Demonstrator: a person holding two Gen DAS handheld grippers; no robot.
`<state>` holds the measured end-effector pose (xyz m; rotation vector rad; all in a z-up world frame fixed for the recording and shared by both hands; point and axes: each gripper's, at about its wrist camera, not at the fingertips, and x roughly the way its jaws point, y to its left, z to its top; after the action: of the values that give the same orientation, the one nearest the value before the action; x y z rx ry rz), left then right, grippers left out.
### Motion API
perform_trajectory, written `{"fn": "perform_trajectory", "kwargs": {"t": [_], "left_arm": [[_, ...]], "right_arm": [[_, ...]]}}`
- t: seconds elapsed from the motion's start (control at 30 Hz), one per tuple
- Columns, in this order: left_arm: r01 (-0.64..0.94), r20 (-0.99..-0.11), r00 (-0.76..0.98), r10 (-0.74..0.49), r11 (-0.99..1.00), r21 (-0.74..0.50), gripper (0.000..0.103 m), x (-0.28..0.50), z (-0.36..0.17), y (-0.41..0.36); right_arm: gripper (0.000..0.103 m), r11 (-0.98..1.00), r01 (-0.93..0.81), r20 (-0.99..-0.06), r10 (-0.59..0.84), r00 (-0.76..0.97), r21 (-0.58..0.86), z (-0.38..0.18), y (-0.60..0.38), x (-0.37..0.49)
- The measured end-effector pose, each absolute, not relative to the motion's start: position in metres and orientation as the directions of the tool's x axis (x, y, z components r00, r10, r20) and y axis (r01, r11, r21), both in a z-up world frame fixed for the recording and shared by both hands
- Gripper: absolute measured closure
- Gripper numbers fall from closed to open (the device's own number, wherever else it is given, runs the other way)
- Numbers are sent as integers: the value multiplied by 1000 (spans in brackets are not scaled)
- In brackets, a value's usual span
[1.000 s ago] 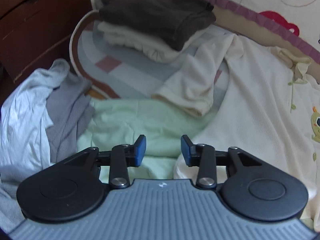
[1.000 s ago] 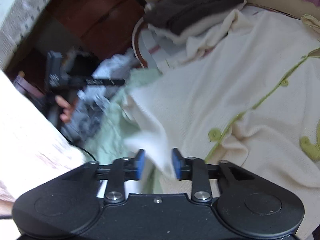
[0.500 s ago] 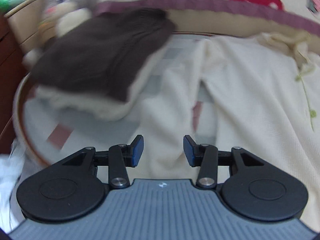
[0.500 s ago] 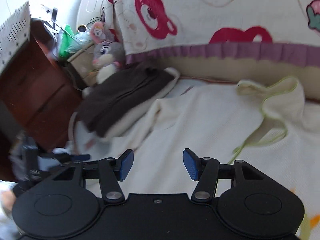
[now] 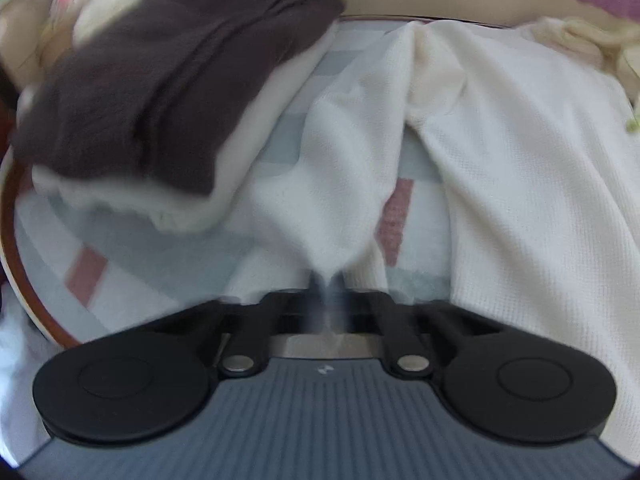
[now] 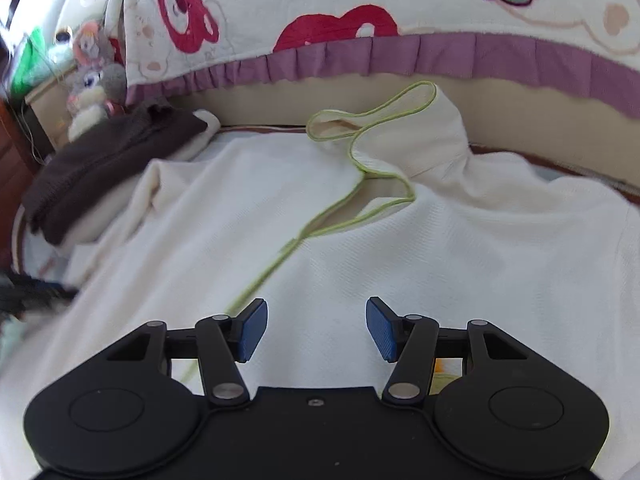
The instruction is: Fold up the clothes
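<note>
The bed point(image 5: 132, 240), covered by a sheet of pale grey and pink blocks, carries all items. A cartoon-print quilt with a purple ruffled edge point(image 6: 400, 56) lies along its far side. A cream waffle-knit garment with lime-green piping point(image 6: 400, 240) is spread flat across the bed; its collar is rumpled near the quilt. One sleeve point(image 5: 340, 168) of it runs toward the left tongs point(image 5: 329, 280), which are pressed together, pinching the sleeve's end; motion blur obscures the exact contact. A folded dark brown garment point(image 5: 160, 88) sits atop a folded cream fleece item point(image 5: 180, 212), just beside the sleeve. The right tongs point(image 6: 316, 328) are spread apart above the garment's chest, gripping nothing. A grey plush rabbit point(image 6: 94, 88) stands behind the stack.
</note>
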<state>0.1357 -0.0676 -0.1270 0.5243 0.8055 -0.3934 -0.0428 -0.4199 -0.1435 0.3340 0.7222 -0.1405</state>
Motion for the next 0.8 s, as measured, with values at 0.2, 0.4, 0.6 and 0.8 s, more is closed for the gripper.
{"fn": "perform_trajectory", "kwargs": {"t": [0.2, 0.4, 0.6, 0.8], "left_arm": [[559, -613, 749, -251, 735, 383, 101, 123, -51, -74], [496, -479, 848, -226, 655, 570, 101, 156, 31, -90], [341, -410, 909, -83, 715, 611, 101, 236, 78, -89], [106, -388, 920, 60, 914, 392, 101, 306, 93, -33]], "right_arm": [[43, 866, 200, -674, 190, 714, 457, -150, -432, -45], [43, 819, 200, -668, 269, 694, 537, -153, -438, -49], [43, 845, 192, -686, 250, 683, 499, -161, -439, -47], [43, 867, 136, -670, 262, 694, 480, -163, -440, -45]]}}
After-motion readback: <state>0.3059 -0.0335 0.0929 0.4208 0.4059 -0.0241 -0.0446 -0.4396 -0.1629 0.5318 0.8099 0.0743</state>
